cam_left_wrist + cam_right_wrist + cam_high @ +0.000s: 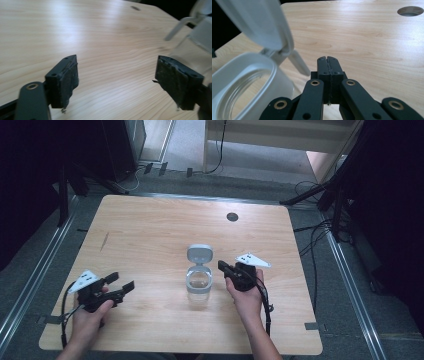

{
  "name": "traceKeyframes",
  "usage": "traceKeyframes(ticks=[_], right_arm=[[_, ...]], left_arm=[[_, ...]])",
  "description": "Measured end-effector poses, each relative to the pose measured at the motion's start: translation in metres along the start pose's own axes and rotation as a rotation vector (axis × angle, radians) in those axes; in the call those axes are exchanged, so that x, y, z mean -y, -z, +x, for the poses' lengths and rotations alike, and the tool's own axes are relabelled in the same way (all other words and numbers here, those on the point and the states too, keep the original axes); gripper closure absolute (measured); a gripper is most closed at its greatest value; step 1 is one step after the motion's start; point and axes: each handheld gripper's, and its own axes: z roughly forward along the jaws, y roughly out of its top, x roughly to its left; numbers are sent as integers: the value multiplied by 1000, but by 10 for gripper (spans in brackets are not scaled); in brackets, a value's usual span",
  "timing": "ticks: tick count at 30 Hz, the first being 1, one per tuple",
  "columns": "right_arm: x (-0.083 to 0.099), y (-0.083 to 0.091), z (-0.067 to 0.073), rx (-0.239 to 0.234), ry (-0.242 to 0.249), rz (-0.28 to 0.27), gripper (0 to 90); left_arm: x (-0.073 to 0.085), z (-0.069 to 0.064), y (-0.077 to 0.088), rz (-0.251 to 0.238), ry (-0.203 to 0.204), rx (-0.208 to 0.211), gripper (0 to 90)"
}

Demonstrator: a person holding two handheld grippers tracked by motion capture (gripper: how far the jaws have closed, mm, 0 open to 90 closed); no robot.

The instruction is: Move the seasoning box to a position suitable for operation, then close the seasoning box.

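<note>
High view is showing a clear jar (pixel 198 287) with its white flip lid (pixel 200 253) standing open, sitting a little nearer the tabletop's near edge than its far one, about midway between the side edges. Just beside it, the right gripper (pixel 223 266) is hovering with jaws clenched on nothing. Toward the near left corner, the left gripper (pixel 120 282) is hanging released, jaws spread wide, well apart from the jar.
</note>
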Motion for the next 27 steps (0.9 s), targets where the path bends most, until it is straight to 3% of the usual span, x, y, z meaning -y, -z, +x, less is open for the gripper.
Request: traceKeyframes(ticks=[1,3,6,8,14,19,23,27], right_arm=[[-6,-3,-2,0,-6,2,900],[-11,-6,-4,-1,-13,-7,900],[-18,-9,-5,-8,-20,-5,900],[-20,-11,-4,-8,-17,-5,900],[-34,-21,-2,-24,-5,7,900],[-49,-31,2,-74,0,13,900],[-55,-33,4,-102,11,4,900],[-57,-31,12,-139,58,2,900]], left_arm=[[4,13,12,-6,15,-39,168],[8,21,21,-6,15,-82,158],[12,28,29,-10,35,-87,157],[12,28,30,-11,31,-88,157],[14,18,20,41,-48,-121,160],[13,22,20,43,4,-114,162],[13,22,20,45,-2,-121,164],[13,19,18,49,-20,-135,168]])
